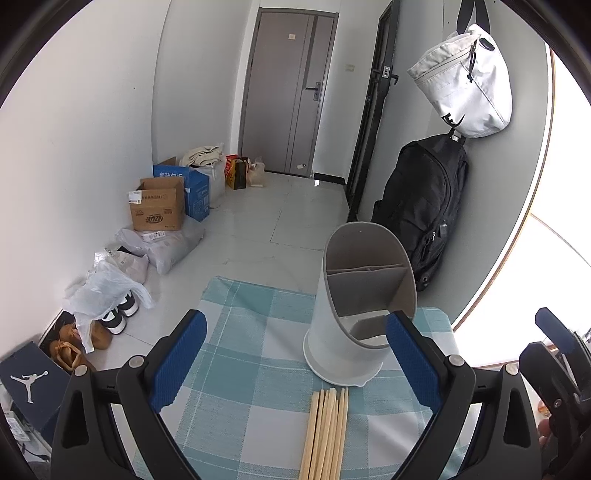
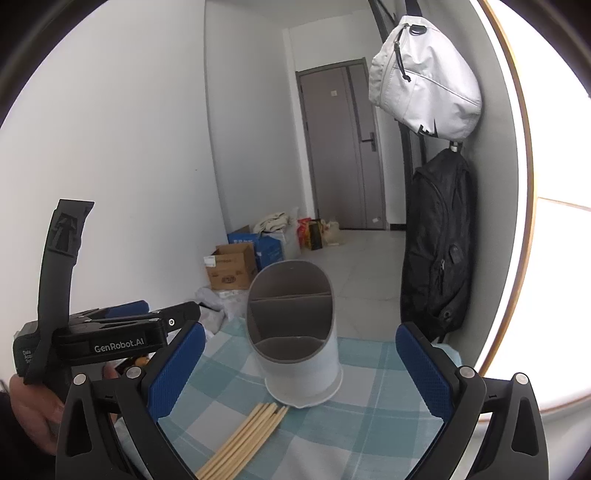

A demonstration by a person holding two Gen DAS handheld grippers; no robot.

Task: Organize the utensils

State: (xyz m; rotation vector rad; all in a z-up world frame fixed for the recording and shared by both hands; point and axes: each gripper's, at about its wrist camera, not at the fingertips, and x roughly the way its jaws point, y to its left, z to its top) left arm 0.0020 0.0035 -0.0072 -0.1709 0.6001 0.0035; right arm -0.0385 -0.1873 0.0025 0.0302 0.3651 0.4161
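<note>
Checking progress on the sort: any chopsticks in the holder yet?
No: in the left wrist view the holder's compartments are empty, and the chopsticks lie bundled on the checked cloth in front of it.

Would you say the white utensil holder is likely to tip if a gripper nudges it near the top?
Probably yes. The utensil holder stands tall on a narrow base and looks empty, so it is likely light. The checked cloth beneath may let it slide or wobble.

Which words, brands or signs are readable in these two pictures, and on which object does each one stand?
"GenRobot.AI": white letters on the side of the left gripper.
Jumping-figure logo, no words: dark blue box on the floor.
Brown cardboard box: print and white label too blurred to read.
Blue box: characters too blurred.
Door: small sign unreadable.
</note>
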